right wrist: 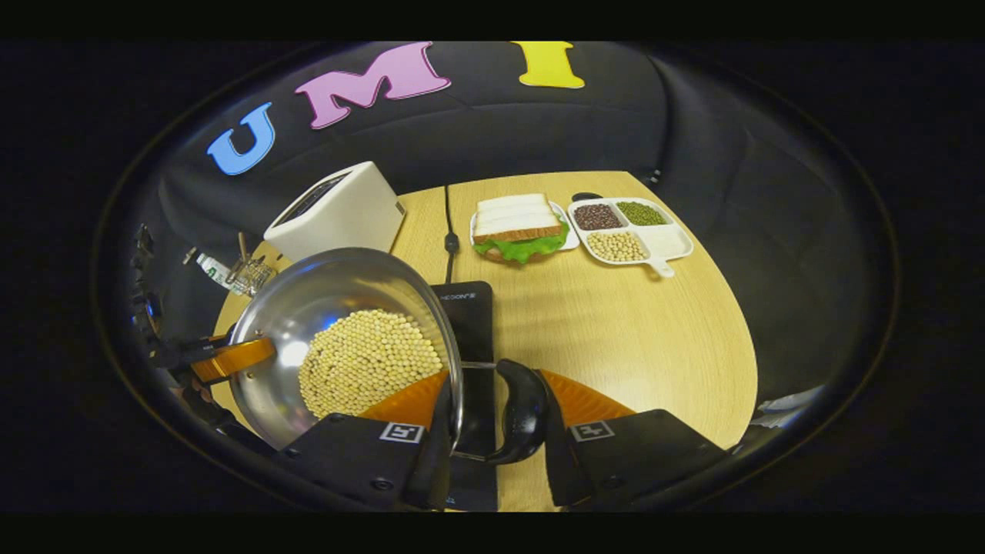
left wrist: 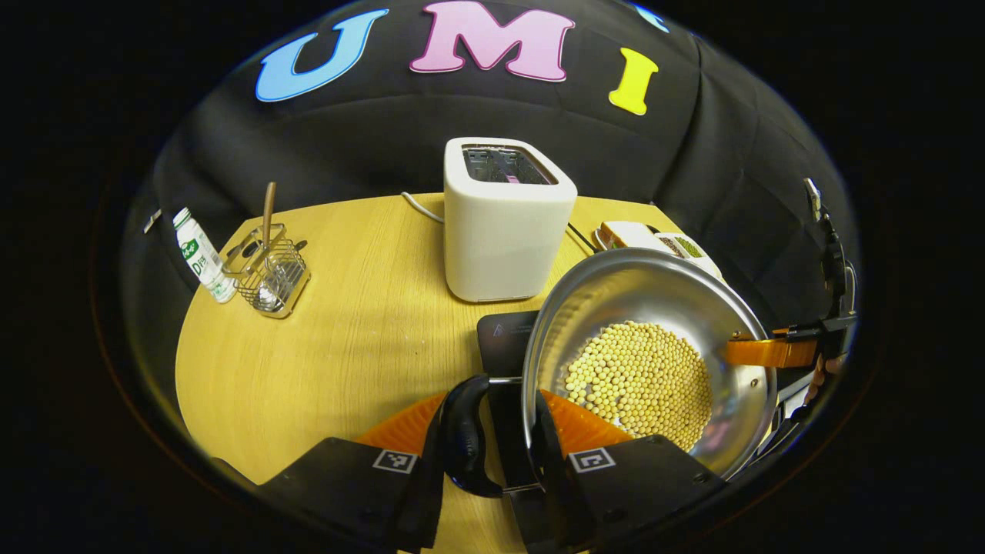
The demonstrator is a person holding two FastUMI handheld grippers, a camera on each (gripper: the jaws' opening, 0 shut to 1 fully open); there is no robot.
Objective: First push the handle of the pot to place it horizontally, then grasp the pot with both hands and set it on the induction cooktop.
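Left gripper point(left wrist: 500, 442) clamped on the near black loop handle point(left wrist: 465, 438) of the shiny steel pot of pale round beans point(left wrist: 646, 362); right gripper point(right wrist: 492, 419) closed on the opposite black loop handle point(right wrist: 523, 412). Pot lifted and tilted, hanging just above the flat black induction cooktop point(right wrist: 469, 315) on the round wooden table point(right wrist: 639, 331). Judged well along: handles gripped, pot raised; lowering flat and letting go left. White toaster point(left wrist: 504, 219) just behind.
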